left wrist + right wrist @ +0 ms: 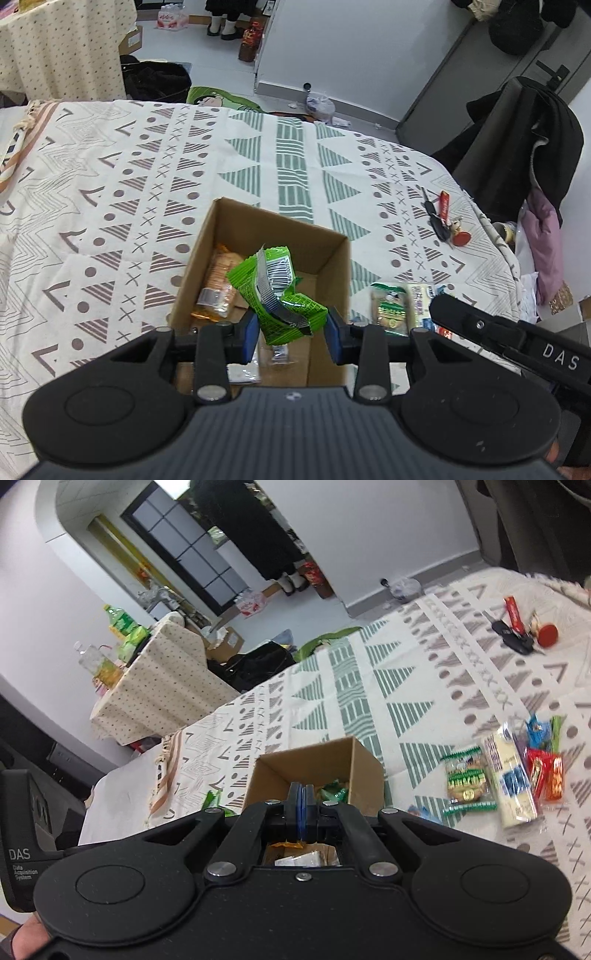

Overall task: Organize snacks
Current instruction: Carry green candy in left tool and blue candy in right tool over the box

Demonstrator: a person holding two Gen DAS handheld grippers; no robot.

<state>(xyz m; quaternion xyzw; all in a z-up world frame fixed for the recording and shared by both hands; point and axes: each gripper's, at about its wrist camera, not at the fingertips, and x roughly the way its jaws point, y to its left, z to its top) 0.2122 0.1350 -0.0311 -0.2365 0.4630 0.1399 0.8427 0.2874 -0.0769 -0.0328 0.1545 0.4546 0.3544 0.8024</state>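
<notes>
Between our left gripper's (290, 334) blue pads (249, 338) hangs a crumpled green snack packet (277, 291), barcode side up. The pads stand apart on either side of it, and we cannot tell whether they pinch it or have just let go. It sits over the open cardboard box (332, 273), which rests on the patterned tablecloth (110, 192). Inside the box we see an orange cracker packet (218, 284) lying against the left wall and a small clear wrapper (279, 354) on the floor of the box.

Our right gripper (302, 808) is clenched, its blue pads pressed together with nothing between them, and it hovers at the box's near edge.

Just right of the box, loose snacks lie on the cloth: a green-trimmed biscuit pack (466, 779), a long pale yellow pack (511, 782) beside it, and red and orange sachets (546, 775) touching that one.

Well apart, toward the far right corner of the table, lies a bunch of keys (445, 221) with a red tag.
</notes>
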